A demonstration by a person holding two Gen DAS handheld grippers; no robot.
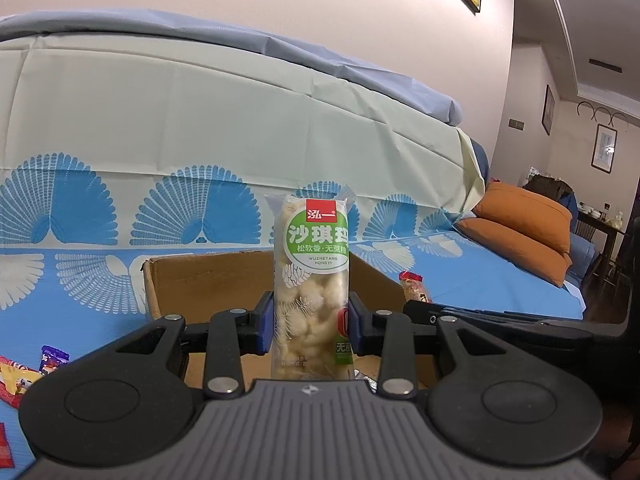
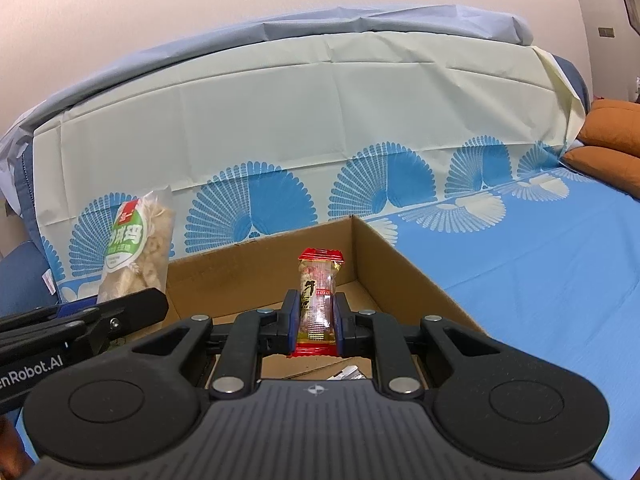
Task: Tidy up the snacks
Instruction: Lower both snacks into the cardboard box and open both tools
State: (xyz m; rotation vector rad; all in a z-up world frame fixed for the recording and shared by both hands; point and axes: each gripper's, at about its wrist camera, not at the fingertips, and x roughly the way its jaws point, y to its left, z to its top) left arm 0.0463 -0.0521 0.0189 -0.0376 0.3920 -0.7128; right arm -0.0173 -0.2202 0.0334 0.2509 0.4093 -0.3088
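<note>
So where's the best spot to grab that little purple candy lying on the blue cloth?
Probably across the middle of the purple candy, coming from above: it lies flat on the blue cloth, so its crinkly ends would likely slip.

Both claws point slightly downward, the left claw clamped partway, the right claw nearly closed.

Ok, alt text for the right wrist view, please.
The right tongs grip a small red-ended snack packet upright above an open cardboard box. At the left edge, the left tongs hold a taller green-labelled snack pack. Behind lies blue fan-patterned fabric.
</note>
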